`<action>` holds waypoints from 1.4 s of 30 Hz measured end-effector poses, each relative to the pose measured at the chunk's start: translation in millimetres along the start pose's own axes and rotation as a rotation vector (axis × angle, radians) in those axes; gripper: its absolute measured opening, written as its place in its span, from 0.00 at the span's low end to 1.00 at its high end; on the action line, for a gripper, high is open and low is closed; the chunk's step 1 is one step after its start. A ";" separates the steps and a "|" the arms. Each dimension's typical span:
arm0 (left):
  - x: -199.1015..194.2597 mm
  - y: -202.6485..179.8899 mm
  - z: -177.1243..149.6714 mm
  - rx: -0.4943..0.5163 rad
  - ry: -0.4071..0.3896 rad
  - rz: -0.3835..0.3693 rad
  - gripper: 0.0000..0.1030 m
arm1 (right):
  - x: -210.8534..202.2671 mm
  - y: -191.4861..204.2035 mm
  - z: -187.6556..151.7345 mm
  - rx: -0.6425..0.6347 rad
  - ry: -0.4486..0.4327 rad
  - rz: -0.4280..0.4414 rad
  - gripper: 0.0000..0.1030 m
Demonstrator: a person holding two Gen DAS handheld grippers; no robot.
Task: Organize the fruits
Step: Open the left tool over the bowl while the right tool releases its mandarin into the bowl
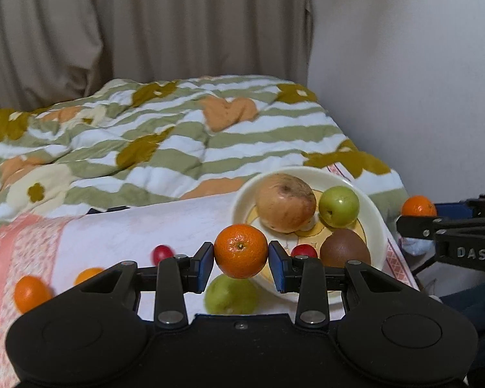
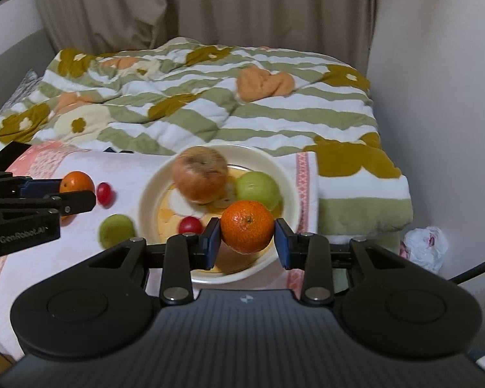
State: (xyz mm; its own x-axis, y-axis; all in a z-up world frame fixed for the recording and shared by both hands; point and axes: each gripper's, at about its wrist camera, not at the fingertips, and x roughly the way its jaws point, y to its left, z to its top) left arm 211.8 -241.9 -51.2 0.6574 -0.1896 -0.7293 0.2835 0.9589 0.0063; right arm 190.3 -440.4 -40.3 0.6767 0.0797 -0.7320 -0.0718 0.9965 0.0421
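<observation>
My left gripper point(image 1: 241, 260) is shut on a mandarin point(image 1: 241, 249), held just left of and above the cream plate point(image 1: 242, 194). My right gripper point(image 2: 247, 242) is shut on a second mandarin point(image 2: 247, 224) over the front of the plate point(image 2: 145, 203). In the plate lie a brownish apple point(image 1: 286, 202), a green fruit point(image 1: 338, 206), a kiwi point(image 1: 345, 248) and a small red fruit point(image 1: 304, 251). Loose on the cloth are a green fruit point(image 2: 117, 230), a small red fruit point(image 2: 105, 193) and two oranges point(image 1: 30, 292) point(image 1: 87, 274).
The plate and fruit rest on a white and pink cloth point(image 1: 129, 226) over the bed's near end. A striped flowered quilt point(image 2: 210, 97) lies behind, with curtains beyond and a wall on the right. A white plastic bag point(image 2: 425, 247) sits on the floor at the right.
</observation>
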 end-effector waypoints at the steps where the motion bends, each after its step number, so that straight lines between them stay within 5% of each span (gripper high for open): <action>1: 7.3 -2.2 1.0 0.009 0.011 -0.006 0.39 | 2.8 -3.5 0.2 0.006 0.003 -0.002 0.49; 14: 72.8 -20.4 6.4 0.129 0.089 -0.022 0.40 | 30.5 -25.6 -3.8 0.076 0.047 -0.024 0.49; 16: 71.5 -19.2 8.2 0.113 0.086 -0.027 0.52 | 31.5 -26.7 -4.2 0.082 0.048 -0.032 0.49; 18: 66.1 -18.0 10.7 0.106 0.063 -0.023 0.92 | 31.1 -28.1 -4.6 0.089 0.050 -0.037 0.49; 19: 61.2 -17.6 11.4 0.105 0.042 -0.016 0.96 | 30.9 -29.1 -4.4 0.094 0.052 -0.038 0.49; 42: 27.1 19.0 -2.9 0.033 0.083 0.064 0.97 | 78.2 -18.5 4.5 0.081 0.091 -0.005 0.50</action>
State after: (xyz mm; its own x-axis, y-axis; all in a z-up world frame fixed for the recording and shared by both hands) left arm 233.0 -228.2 -72.9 0.6156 -0.1088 -0.7805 0.2664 0.9608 0.0762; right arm 247.8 -452.4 -95.2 0.6071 0.0758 -0.7910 -0.0067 0.9959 0.0903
